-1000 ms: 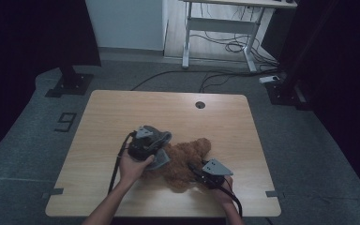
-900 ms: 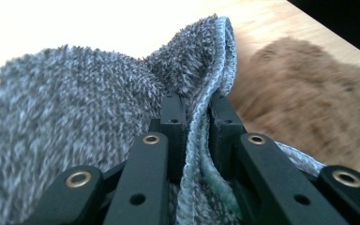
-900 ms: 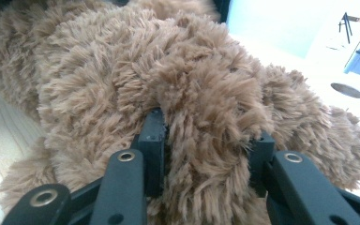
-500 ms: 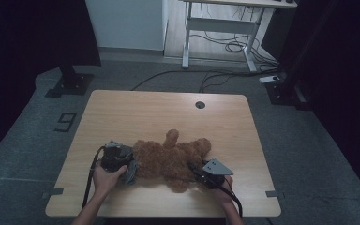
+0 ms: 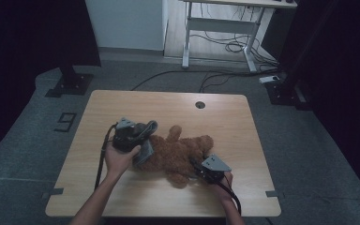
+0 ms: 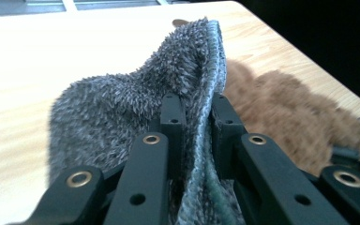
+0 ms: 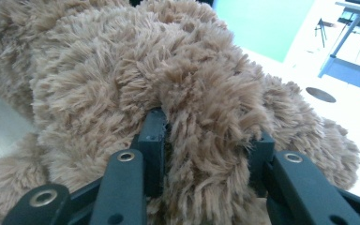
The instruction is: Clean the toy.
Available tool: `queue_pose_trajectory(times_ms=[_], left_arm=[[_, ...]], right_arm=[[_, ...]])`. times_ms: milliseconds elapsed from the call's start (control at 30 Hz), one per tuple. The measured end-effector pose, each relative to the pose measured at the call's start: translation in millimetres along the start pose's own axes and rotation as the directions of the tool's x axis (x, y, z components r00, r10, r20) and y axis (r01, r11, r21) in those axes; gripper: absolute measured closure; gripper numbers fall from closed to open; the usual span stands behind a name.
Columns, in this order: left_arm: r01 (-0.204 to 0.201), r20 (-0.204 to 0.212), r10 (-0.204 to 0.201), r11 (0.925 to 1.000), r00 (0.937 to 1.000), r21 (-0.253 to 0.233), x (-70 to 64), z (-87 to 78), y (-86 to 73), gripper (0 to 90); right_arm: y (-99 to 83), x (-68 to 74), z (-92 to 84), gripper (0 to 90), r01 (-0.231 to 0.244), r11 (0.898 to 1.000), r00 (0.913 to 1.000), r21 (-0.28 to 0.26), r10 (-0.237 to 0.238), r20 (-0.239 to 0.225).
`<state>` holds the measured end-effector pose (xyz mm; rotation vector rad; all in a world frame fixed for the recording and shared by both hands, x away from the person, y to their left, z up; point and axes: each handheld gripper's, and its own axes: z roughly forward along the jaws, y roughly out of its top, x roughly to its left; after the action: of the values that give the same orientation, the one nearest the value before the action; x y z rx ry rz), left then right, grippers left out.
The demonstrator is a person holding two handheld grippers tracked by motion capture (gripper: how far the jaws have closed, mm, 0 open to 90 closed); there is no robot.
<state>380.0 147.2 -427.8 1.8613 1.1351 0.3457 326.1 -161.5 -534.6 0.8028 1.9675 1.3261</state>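
Note:
A brown plush teddy bear [image 5: 180, 152] lies on the wooden table [image 5: 168, 108], near its front. My left gripper [image 5: 143, 136] is shut on a grey fluffy cloth [image 5: 145, 149], held at the bear's left side; in the left gripper view [image 6: 196, 105] the cloth [image 6: 122, 108] is pinched between the jaws and drapes to the left, the bear [image 6: 286, 108] behind it. My right gripper [image 5: 198, 168] is shut on the bear's fur at its lower right. In the right gripper view [image 7: 206, 126] a tuft of the bear [image 7: 122, 70] is squeezed between the jaws.
A round cable hole [image 5: 200, 104] sits near the table's far edge. Beyond the table stand a white desk frame [image 5: 220, 33] with cables on the floor, and dark stands at left [image 5: 70, 79] and right [image 5: 281, 89]. A "9" mark [image 5: 64, 122] is on the floor.
My left gripper swung left off the bear with the grey cloth, then came back right and up against the bear's left side. The right gripper has stayed put on the bear.

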Motion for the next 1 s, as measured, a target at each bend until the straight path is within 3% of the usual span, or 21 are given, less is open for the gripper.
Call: queue_pose_trajectory(times_ms=[100, 200, 333, 400, 500, 633, 767, 867, 1000], left_arm=[[-0.013, 0.017, 0.013, 0.9988, 0.9998, 0.046, -10.5, 23.3, 4.1, 78.1], [-0.012, 0.025, 0.009, 0.9957, 0.9996, 0.092, -13.5, 41.3, -4.5, 77.8], [-0.002, 0.039, -0.001, 0.9972, 0.9992, 0.075, -11.2, 40.5, -22.1, 78.7], [0.015, 0.054, -0.017, 0.9985, 0.9984, 0.052, -9.6, 35.8, -30.9, 79.2], [0.006, 0.061, -0.006, 0.9999, 0.9981, 0.010, -12.7, 29.1, -46.9, 79.7], [-0.005, 0.068, 0.007, 0.9994, 0.9977, -0.033, -18.9, 20.5, -61.0, 80.1], [-0.013, 0.078, 0.018, 0.9978, 0.9968, -0.064, -23.7, 13.2, -72.6, 80.2], [-0.001, 0.091, 0.009, 0.9962, 0.9958, -0.087, -25.3, 9.0, -80.8, 80.3], [0.013, 0.105, -0.001, 0.9932, 0.9944, -0.115, -27.1, 3.4, -90.4, 80.3]], right_arm=[[0.2, -1.0, 2.7, 60.9, 0.008, 1.000, 0.9999, -0.006, -0.008, 0.014], [-0.7, -0.4, 1.2, 60.9, 0.029, 0.999, 0.9995, -0.014, -0.029, 0.011], [-0.6, 2.8, -1.2, 60.8, 0.060, 0.998, 0.9981, -0.014, -0.060, 0.012], [-0.5, 4.9, -2.8, 60.8, 0.065, 0.998, 0.9979, -0.018, -0.065, 0.004], [-1.2, 7.7, -7.9, 59.5, 0.065, 0.998, 0.9977, -0.023, -0.065, -0.020], [-3.9, 8.1, -17.3, 56.0, 0.043, 0.999, 0.9967, -0.023, -0.045, -0.068], [-4.5, 7.5, -26.2, 46.9, -0.002, 1.000, 0.9933, -0.027, -0.001, -0.115], [-4.0, 2.0, -35.8, 38.4, -0.077, 0.997, 0.9829, -0.022, 0.072, -0.169], [-1.7, -6.4, -45.9, 24.8, -0.150, 0.989, 0.9734, 0.002, 0.149, -0.174]])
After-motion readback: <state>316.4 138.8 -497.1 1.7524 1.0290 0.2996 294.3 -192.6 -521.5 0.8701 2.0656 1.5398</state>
